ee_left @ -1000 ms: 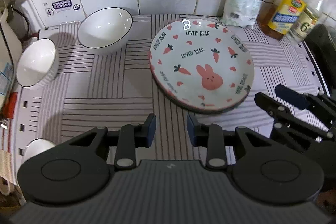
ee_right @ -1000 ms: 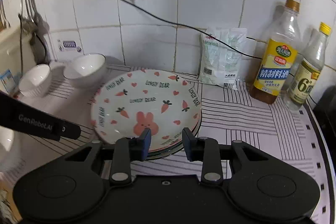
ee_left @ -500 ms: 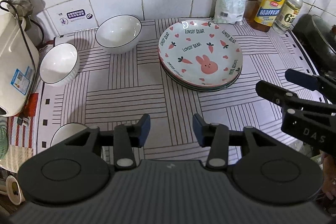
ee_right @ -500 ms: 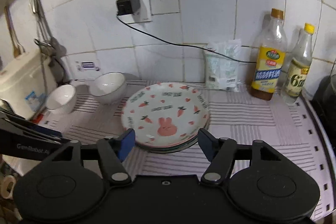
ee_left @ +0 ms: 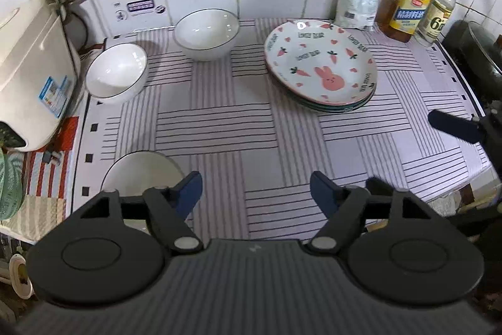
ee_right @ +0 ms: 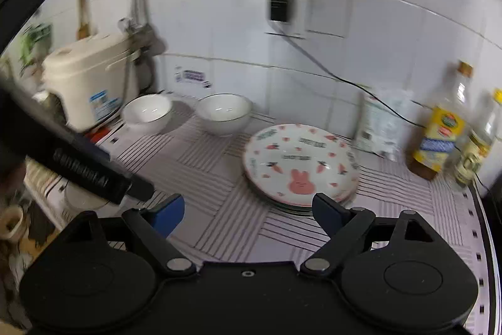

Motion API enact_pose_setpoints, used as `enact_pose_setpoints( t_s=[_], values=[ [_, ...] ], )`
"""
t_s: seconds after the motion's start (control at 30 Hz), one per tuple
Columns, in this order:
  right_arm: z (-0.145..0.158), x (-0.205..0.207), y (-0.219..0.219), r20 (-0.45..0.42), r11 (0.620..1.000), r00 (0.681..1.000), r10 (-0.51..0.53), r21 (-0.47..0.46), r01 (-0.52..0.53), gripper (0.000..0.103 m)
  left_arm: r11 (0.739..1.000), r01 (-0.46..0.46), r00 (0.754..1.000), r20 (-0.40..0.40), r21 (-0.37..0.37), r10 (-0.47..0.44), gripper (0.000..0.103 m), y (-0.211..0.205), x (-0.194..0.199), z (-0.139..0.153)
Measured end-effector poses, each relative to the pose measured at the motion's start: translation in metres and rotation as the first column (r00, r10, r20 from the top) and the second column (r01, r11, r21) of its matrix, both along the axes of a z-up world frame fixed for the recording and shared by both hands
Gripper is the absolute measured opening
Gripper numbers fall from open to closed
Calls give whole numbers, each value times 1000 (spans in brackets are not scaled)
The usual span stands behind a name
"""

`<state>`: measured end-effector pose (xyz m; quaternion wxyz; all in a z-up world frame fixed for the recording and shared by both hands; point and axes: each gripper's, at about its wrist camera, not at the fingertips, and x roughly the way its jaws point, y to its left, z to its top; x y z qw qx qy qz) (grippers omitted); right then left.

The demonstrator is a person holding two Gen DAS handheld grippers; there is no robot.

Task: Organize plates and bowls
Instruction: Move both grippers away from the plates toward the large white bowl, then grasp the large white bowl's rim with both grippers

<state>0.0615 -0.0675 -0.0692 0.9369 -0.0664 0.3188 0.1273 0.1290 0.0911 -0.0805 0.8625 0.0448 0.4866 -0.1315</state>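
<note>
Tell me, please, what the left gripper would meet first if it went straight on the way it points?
Probably the bare striped mat: the open left gripper looks down at it, with the bowls left of its line and the plates right. Depth is uncertain.

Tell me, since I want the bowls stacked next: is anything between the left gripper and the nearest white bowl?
Nothing visible blocks it. The left gripper is open above the striped mat, and the nearest bowl sits just beyond its left finger, partly hidden behind it.
</note>
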Motion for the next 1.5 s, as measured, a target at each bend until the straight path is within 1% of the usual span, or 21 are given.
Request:
enact_pose_setpoints(
  t_s=[0.03, 0.07, 0.13, 0.23, 0.37, 0.5, 0.63, 0.73, 0.8, 1.0, 1.1, 1.13, 1.17, 1.23, 1.27, 1.3, 1.33, 1.37, 1.43, 1.47, 1.5],
  values=[
    [-2, -2, 5, 4, 1000, 1000, 16, -10, -16, 92, 1000, -2, 1000, -4, -2, 2, 79, 4, -1, -1],
    [-4, -3, 10, 7, 999, 999, 33, -17, -33, 92, 1000, -5, 1000, -10, -7, 5, 85, 8, -1, -2],
    [-9, -4, 19, 6, 998, 998, 61, -19, -61, 92, 1000, -19, 1000, -17, -18, 19, 89, 16, -3, -5],
    [-17, -2, 31, -18, 996, 995, 95, -1, -95, 93, 999, -42, 998, -42, -15, 42, 89, 26, -2, -10],
    [-29, 0, 50, -86, 988, 984, 154, 24, -153, 93, 995, -86, 994, -68, -46, 82, 89, 44, 1, -12],
    [-39, 3, 69, -106, 981, 975, 196, 36, -193, 93, 991, -125, 990, -74, -36, 122, 89, 63, 3, -18],
    [-53, 14, 86, -136, 971, 965, 226, 113, -211, 93, 984, -174, 981, -93, -27, 171, 89, 88, 5, -28],
    [-67, 22, 101, -169, 959, 951, 260, 163, -233, 93, 971, -237, 966, -107, -5, 236, 89, 107, 11, -38],
    [-74, 26, 109, -189, 952, 941, 281, 183, -247, 93, 965, -262, 959, -104, 11, 262, 89, 117, 15, -44],
    [-85, 34, 124, -185, 937, 931, 314, 218, -273, 92, 952, -306, 944, -125, 25, 306, 89, 140, 23, -63],
    [-90, 39, 125, -173, 931, 934, 313, 249, -266, 92, 952, -304, 942, -136, 39, 307, 85, 146, 24, -74],
    [-91, 41, 125, -170, 928, 935, 311, 266, -260, 91, 952, -303, 942, -135, 43, 306, 83, 147, 24, -77],
    [-93, 44, 125, -171, 925, 936, 308, 285, -252, 89, 952, -302, 943, -134, 44, 305, 79, 148, 24, -81],
    [-96, 50, 125, -175, 920, 937, 303, 312, -239, 83, 953, -301, 943, -137, 31, 303, 75, 150, 25, -86],
    [-97, 52, 126, -175, 917, 938, 301, 322, -234, 81, 953, -300, 943, -139, 24, 301, 69, 151, 26, -89],
    [-99, 55, 127, -174, 916, 938, 299, 327, -231, 76, 953, -302, 942, -144, 26, 303, 67, 150, 28, -92],
    [-101, 57, 129, -178, 917, 939, 295, 330, -226, 68, 952, -304, 941, -147, 28, 305, 65, 150, 29, -95],
    [-103, 60, 131, -188, 920, 939, 288, 327, -216, 64, 950, -309, 938, -152, 29, 310, 65, 150, 31, -98],
    [-108, 65, 134, -219, 929, 938, 270, 316, -193, 46, 940, -338, 927, -157, 44, 340, 63, 151, 35, -104],
    [-110, 67, 134, -224, 930, 939, 261, 320, -182, 43, 938, -343, 926, -152, 53, 347, 58, 151, 37, -106],
    [-111, 67, 133, -225, 930, 942, 249, 327, -167, 36, 939, -338, 927, -153, 59, 343, 54, 149, 37, -109]
  ],
)
